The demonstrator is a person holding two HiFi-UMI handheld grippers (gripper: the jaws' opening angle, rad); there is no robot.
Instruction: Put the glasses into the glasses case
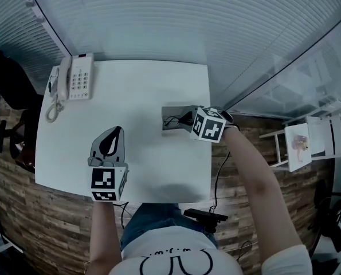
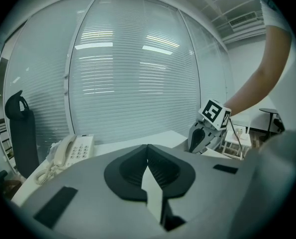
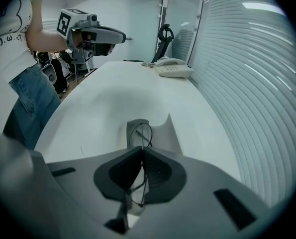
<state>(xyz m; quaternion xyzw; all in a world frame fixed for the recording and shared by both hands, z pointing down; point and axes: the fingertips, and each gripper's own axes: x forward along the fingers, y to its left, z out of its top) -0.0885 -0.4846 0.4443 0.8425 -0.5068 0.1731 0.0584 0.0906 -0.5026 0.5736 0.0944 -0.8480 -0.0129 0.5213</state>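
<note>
White table fills the middle of the head view, with a wood floor around it and window blinds behind it. On its far left corner lies a white telephone with a curled cord.

Over the near left part of the table is the left gripper. Its dark pads are pressed together and nothing is between them.

The right gripper is at the right side of the table, well apart from the left one, and it points steeply down. Its jaws are closed tight on the thin wire frame of the glasses.

Directly under it, near the table's right edge, lies the grey glasses case, open, with its lid standing up on the far side. One lens of the glasses hangs from the jaws over the open case; whether it touches the inside I cannot tell.
</note>
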